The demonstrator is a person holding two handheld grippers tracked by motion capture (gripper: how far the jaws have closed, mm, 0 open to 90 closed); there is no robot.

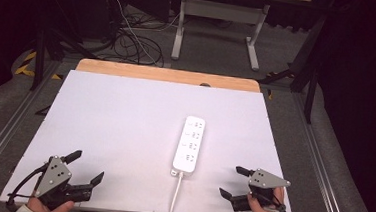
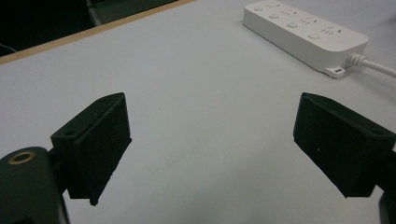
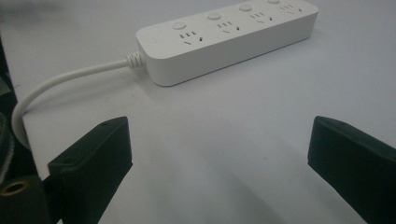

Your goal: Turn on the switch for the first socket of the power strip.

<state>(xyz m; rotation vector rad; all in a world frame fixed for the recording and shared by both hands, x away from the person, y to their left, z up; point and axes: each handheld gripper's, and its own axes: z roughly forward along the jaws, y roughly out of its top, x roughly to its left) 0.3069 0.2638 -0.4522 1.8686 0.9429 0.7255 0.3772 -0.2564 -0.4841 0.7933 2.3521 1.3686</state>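
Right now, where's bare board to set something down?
Plenty. The white board is bare left of the power strip, from the far wooden edge to the left hand-held gripper. A narrower strip runs right of it, above the right hand-held gripper. Tightest: near edge, where the cord runs off between both open grippers.

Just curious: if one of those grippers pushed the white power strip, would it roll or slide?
The power strip lies flat and boxy, so it would likely slide, not roll. Its cord looks bendy and may drag.
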